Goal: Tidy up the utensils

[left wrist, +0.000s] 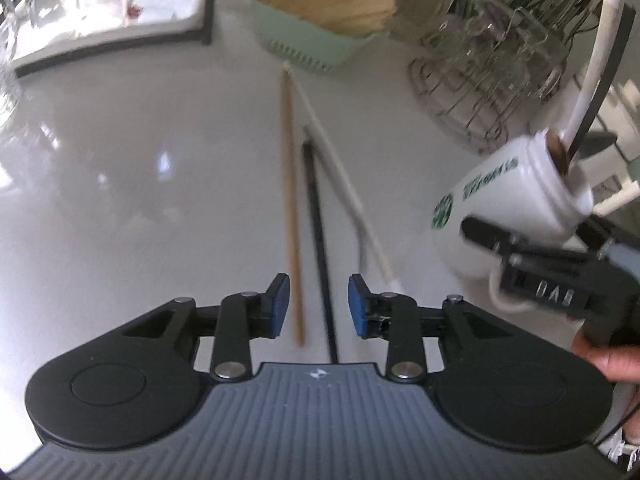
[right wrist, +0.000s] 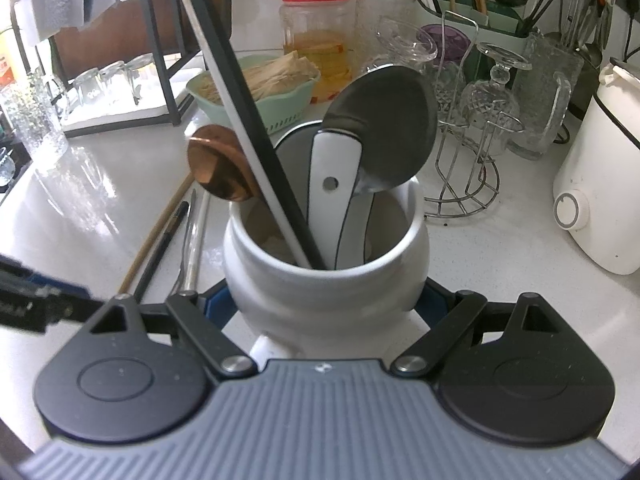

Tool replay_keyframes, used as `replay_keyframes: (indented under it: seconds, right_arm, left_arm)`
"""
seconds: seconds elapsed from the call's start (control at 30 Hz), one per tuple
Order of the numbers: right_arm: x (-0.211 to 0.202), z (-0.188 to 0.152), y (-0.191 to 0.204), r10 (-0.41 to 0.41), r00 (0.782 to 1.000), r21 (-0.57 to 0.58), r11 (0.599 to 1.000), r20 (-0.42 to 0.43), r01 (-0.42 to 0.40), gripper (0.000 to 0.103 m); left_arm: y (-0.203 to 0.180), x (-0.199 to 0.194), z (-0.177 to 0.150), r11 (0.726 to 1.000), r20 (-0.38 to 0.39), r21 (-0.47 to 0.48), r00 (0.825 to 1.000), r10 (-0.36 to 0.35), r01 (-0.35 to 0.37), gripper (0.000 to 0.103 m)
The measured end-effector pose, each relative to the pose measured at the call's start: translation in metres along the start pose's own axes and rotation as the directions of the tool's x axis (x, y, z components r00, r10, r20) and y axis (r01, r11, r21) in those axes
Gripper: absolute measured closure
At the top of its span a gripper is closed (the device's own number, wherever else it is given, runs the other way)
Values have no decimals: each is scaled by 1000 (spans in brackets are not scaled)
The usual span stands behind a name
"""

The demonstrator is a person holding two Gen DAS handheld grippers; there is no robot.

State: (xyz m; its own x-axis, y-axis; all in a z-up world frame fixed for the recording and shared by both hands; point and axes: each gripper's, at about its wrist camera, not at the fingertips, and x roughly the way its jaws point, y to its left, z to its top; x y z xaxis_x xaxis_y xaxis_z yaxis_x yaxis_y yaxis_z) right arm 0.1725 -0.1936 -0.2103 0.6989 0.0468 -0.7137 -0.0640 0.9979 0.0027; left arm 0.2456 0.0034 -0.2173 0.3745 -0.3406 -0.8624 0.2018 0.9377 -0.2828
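Several long utensils lie side by side on the white counter (left wrist: 140,160): a wooden stick (left wrist: 290,200), a thin black stick (left wrist: 318,240) and a white stick (left wrist: 348,196). My left gripper (left wrist: 318,306) hovers over their near ends, open; the wooden and black sticks run between its blue pads (left wrist: 282,304), which press on neither. My right gripper (right wrist: 326,302) is shut on a white mug (right wrist: 280,280) with green print (left wrist: 512,200). The mug holds a copper spoon (right wrist: 216,168), a long black-and-white tool (right wrist: 240,100) and a dark ladle (right wrist: 384,128) with a white handle.
A green basket (left wrist: 320,40) of wooden sticks stands at the back. A wire rack with glasses (left wrist: 480,92) is at the right, a black-framed tray with glasses (left wrist: 108,12) at the back left. A white appliance (right wrist: 592,200) and a red-lidded jar (right wrist: 316,32) stand nearby.
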Motion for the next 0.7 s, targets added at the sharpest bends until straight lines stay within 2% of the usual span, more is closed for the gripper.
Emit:
replay_keyframes:
  seconds: [0.23,0.3,0.4,0.53,0.7]
  right_arm:
    - [2,1,-4,12,1000,13,1000,-4,-12,12]
    - [3,2,-4,13,1000,13,1000,-5,-13,12]
    - [3,3,-4,14,1000,13,1000,-6,-14,12]
    - [3,2,-4,20,1000,13,1000,-4,-20,12]
    - [3,2,-5,31,1000,8,1000,-3,-30,12]
  left_arm:
    - [-11,23,24,1000,16,14,1000,6,-6,68]
    - [-11,28,28,1000,16,18,1000,11,-12,72]
    - [-15,36,37,999,25,32,999,38,-39,75]
    - [-17,48,49,995,14,44,995,94,-94,84]
    - [-17,55,59,991,11,36,992,126,-126,85]
